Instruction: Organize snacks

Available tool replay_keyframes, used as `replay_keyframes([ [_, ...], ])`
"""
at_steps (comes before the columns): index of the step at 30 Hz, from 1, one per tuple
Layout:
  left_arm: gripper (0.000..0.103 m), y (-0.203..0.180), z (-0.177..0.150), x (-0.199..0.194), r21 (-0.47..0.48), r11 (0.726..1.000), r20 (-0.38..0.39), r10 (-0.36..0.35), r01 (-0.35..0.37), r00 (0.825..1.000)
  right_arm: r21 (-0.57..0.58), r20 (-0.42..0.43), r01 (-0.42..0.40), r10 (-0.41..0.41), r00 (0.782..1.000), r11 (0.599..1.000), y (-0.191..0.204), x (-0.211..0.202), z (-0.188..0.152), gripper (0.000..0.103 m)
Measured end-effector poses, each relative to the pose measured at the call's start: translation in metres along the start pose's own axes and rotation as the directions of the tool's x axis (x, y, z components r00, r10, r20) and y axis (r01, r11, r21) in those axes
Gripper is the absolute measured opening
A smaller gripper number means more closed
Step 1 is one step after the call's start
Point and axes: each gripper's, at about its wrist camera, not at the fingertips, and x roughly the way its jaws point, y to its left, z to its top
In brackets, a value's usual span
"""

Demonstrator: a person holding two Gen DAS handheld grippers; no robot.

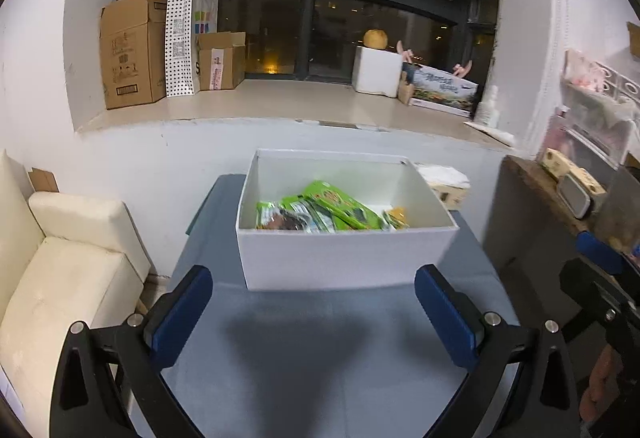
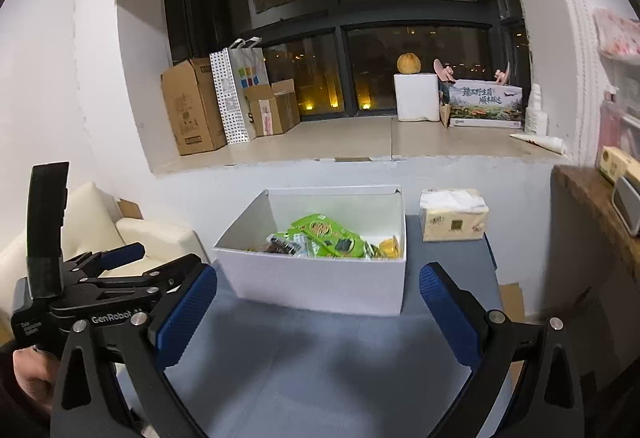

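Observation:
A white open box (image 1: pixel 344 258) stands on the blue-grey table (image 1: pixel 320 358). It holds several green and orange snack packets (image 1: pixel 332 210). My left gripper (image 1: pixel 314 314) is open and empty, short of the box's near wall. In the right wrist view the same box (image 2: pixel 316 284) and its packets (image 2: pixel 328 238) sit ahead. My right gripper (image 2: pixel 318 314) is open and empty, also short of the box. The left gripper's body shows at the left of that view (image 2: pixel 100 278).
A tissue pack (image 2: pixel 454 216) lies on the table right of the box. A cream sofa (image 1: pixel 60 270) stands to the left, a wooden shelf (image 1: pixel 560 198) to the right. Cardboard boxes (image 1: pixel 132 50) sit on the window ledge behind.

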Motion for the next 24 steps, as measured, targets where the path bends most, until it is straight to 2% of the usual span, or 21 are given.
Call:
replay_keyframes([
  [4,0.103,-0.007,-0.021,-0.035,0.022,0.999,-0.001,-0.034,0.034,0.999,-0.007,-0.01,0.014,-0.014,1.0,1.0,0.001,-0.026,-0.016,0.103],
  [10,0.103,-0.01,-0.047,-0.074,0.041,0.998,0.003,-0.041,0.04,0.999,0.034,-0.035,0.003,-0.002,0.999,0.999,0.003,-0.047,-0.044,0.103],
  [18,0.103,-0.007,-0.054,-0.099,0.034,0.997,0.009,-0.066,0.066,0.998,0.044,-0.059,-0.039,0.041,0.997,0.998,0.013,-0.053,-0.055,0.103],
  [21,0.103,-0.008,-0.054,-0.104,0.048,0.998,0.02,-0.036,0.035,0.999,0.024,-0.06,-0.032,0.034,0.998,0.999,0.018,-0.053,-0.055,0.103],
  [24,0.103,-0.008,-0.054,-0.105,0.043,0.998,0.015,-0.044,0.043,0.999,0.029,-0.063,-0.042,0.043,0.997,0.999,0.02,-0.052,-0.056,0.103],
])
